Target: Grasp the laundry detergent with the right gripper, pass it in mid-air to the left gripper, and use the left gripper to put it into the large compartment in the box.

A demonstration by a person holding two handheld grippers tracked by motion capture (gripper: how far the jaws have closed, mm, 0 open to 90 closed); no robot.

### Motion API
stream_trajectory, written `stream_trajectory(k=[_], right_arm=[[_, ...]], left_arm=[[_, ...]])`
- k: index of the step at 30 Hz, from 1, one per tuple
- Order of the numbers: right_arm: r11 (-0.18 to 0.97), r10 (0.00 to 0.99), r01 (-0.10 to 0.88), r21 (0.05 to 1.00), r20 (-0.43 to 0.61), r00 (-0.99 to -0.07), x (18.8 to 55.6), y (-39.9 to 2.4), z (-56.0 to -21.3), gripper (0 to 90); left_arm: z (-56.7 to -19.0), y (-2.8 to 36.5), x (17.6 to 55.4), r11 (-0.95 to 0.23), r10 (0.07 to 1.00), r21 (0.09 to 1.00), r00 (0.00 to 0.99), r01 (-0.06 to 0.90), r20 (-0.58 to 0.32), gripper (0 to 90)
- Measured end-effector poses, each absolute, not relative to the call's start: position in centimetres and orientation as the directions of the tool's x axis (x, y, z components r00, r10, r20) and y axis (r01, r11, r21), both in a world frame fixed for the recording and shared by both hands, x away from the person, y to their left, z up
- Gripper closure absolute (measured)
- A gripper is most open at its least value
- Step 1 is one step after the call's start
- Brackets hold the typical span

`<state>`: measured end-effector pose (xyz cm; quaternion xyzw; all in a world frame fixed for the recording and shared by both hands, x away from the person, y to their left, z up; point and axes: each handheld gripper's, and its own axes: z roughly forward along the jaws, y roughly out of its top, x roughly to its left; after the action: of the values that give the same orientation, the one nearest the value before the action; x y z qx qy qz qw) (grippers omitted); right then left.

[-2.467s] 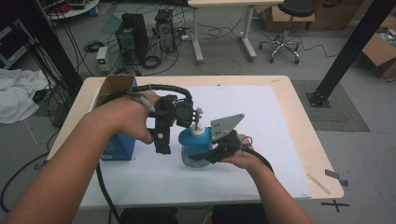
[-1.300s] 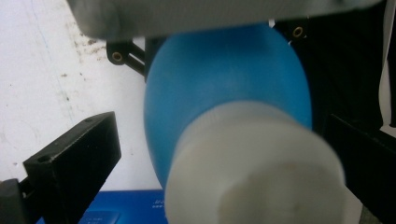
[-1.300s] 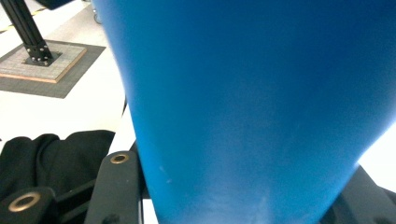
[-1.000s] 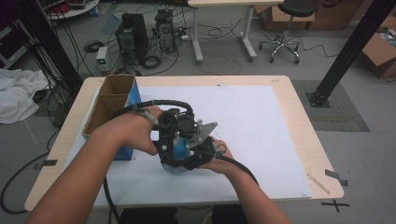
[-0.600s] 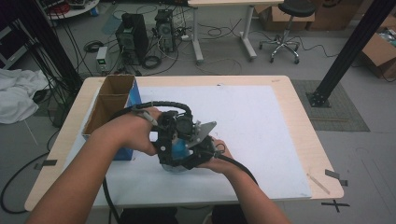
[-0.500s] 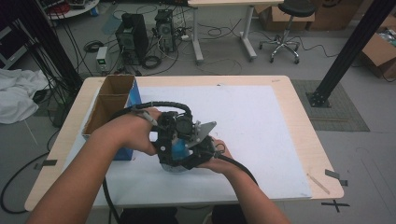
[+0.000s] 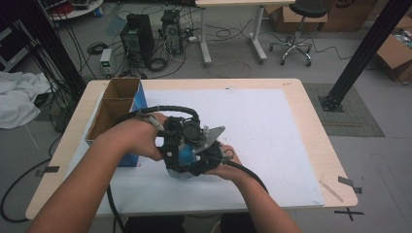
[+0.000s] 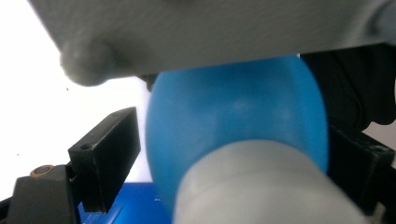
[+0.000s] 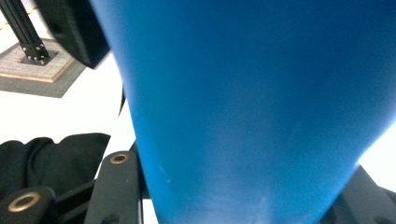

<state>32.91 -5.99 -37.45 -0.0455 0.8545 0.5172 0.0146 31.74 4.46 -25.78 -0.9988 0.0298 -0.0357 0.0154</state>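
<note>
A blue bottle (image 7: 185,153) with a white cap (image 8: 261,186) is held low over the white sheet, between both hands. My right gripper (image 7: 197,158) is shut on the bottle's blue body (image 9: 243,93), which spreads wide between its jaws. My left gripper (image 7: 176,141) comes at the bottle's top from the left. Its jaws have just been closing, with the white cap between them. The left-hand finger (image 8: 105,163) still stands a little apart from the cap, and the other finger (image 8: 357,172) sits close beside it. The right gripper's grey plate (image 8: 210,32) crosses the top of the left gripper view.
An open cardboard box (image 7: 112,109) with a blue side stands at the table's left edge, just beyond my left hand. A white sheet (image 7: 272,126) covers most of the wooden table (image 7: 311,97). Black cables trail from both grippers toward the person.
Since the earliest frame both hands have dropped nearer the person with the bottle, and the left gripper has come onto its top. Over the last second the hands hold still.
</note>
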Motion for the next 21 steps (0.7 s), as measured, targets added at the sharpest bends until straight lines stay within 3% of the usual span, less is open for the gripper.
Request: stream_trajectory(k=[21], right_arm=[[0.457,-0.049,-0.084,0.886,-0.069,-0.996,33.24,-6.06,-37.47,47.0]], left_arm=[[-25.52,4.52,31.72,-0.997,-0.073,-0.046,0.993,-0.068,0.096,26.1]])
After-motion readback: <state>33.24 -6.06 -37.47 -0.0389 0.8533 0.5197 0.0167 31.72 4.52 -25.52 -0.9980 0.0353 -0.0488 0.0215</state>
